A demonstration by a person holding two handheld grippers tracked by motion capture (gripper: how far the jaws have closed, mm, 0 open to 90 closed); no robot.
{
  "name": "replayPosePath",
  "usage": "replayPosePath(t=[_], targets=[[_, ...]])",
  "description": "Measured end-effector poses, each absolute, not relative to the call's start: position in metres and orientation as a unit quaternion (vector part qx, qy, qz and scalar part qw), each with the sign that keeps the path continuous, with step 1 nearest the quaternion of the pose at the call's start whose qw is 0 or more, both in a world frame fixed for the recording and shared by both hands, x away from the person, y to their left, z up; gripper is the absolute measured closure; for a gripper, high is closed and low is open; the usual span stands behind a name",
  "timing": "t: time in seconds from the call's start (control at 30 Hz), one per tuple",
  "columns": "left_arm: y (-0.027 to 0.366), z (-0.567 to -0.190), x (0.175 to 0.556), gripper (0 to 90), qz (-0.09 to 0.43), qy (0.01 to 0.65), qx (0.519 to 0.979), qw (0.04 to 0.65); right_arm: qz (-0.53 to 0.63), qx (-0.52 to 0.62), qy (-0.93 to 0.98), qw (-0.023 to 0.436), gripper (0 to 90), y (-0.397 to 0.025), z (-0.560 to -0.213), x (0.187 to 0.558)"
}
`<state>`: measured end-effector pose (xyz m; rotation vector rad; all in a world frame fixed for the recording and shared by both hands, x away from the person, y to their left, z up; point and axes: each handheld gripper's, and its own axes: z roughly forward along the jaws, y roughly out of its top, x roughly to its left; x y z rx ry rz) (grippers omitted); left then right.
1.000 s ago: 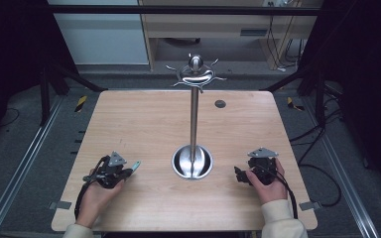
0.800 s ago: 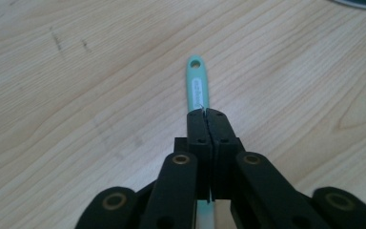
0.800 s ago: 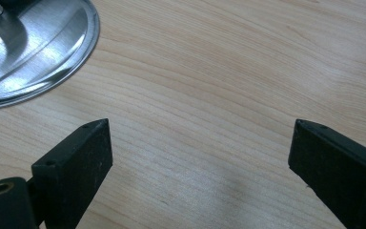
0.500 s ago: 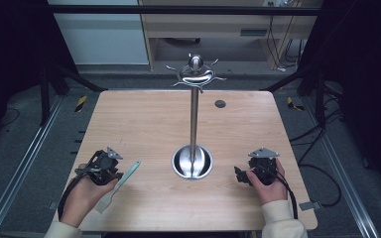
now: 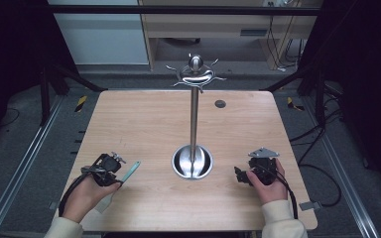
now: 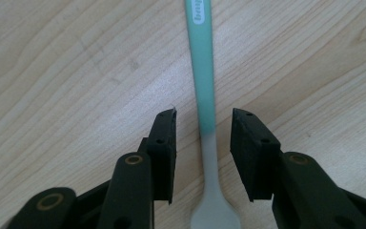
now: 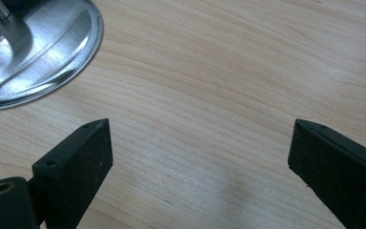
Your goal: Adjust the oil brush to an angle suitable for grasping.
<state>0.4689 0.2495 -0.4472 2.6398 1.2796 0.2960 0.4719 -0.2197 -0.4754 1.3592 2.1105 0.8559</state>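
Observation:
A spatula with a teal handle [image 5: 131, 171] [image 6: 203, 71] and a pale blade [image 5: 104, 202] [image 6: 215, 210] lies flat on the wooden table [image 5: 144, 124] at the front left. My left gripper [image 5: 116, 180] [image 6: 203, 129] is open, its jaws standing either side of the spatula's neck with a small gap on each side. My right gripper [image 5: 239, 174] [image 7: 200, 157] rests at the front right, wide open over bare wood, pointing toward the stand. A tall metal stand [image 5: 194, 124] with a round base [image 5: 192, 162] [image 7: 33, 47] and hooks on top [image 5: 194, 74] stands mid-table.
A small dark round disc [image 5: 220, 103] sits near the table's far edge. Metal rails [image 5: 25, 158] run along both sides of the table, and cables [image 5: 322, 173] lie on the floor at the right. A wooden shelf unit [image 5: 213, 25] stands behind.
The left hand drew back to the left, uncovering the spatula on the table, then came back so its jaws straddle the spatula's neck. The right gripper has not moved.

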Motion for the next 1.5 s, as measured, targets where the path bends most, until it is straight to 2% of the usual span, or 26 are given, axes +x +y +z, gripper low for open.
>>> replayPosePath(t=[0.33,0.8,1.5], targets=[[0.248,-0.456,0.473,65.4,0.076,0.431,0.895,0.085,0.315,0.499,0.771,0.241,8.4,-0.22,-0.475,0.472],[0.249,-0.46,0.476,73.1,0.063,0.435,0.895,0.074,0.314,0.497,0.771,0.244,8.3,-0.221,-0.475,0.472],[0.248,-0.463,0.479,79.7,0.057,0.434,0.896,0.073,0.315,0.496,0.772,0.243,8.3,-0.221,-0.475,0.472]])
